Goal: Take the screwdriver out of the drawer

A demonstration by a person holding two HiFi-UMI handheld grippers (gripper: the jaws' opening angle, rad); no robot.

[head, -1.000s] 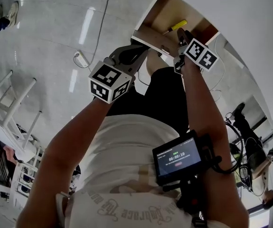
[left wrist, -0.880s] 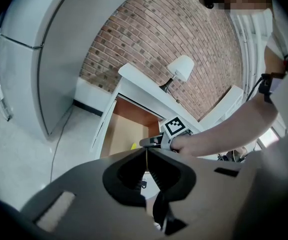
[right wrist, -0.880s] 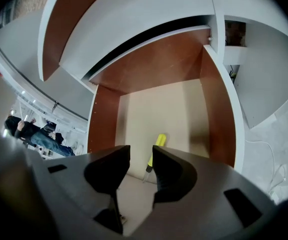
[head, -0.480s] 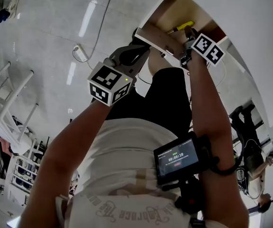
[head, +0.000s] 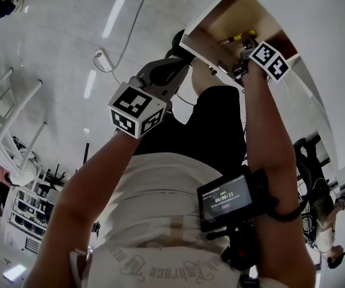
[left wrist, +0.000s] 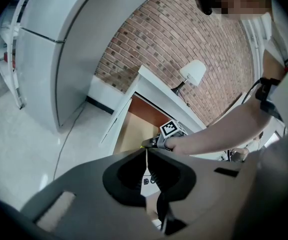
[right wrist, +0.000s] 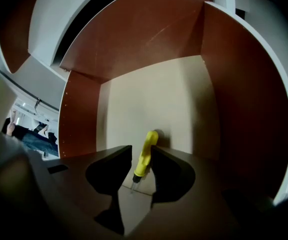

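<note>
The right gripper (right wrist: 141, 151) reaches into the open drawer (right wrist: 154, 94) with its fingers spread and a clear gap between them. The screwdriver (right wrist: 144, 159) lies on the drawer's pale floor right in that gap. Its yellow handle runs between the two fingertips, close against the finger on the view's right, with a sliver of space on the other side, so the fingers are not pinching it. The butt of the handle sticks out just beyond the fingertips, and the thin metal shaft points back down the gap toward the gripper's body. Red-brown drawer walls stand to either side of the fingers and ahead of them. In the head view the right gripper (head: 244, 50) is over the front edge of the drawer (head: 211, 17), with the screwdriver (head: 243, 37) just ahead of its fingers. The left gripper (left wrist: 145, 153) has its fingers pressed together, only a thin seam showing between them and nothing in it. Ahead of those fingers stands the drawer (left wrist: 133, 131), and just above the seam is the right gripper's marker cube (left wrist: 170, 128). In the head view the left gripper (head: 178, 48) has its fingertips near the drawer's front corner; whether they touch it cannot be told.
</note>
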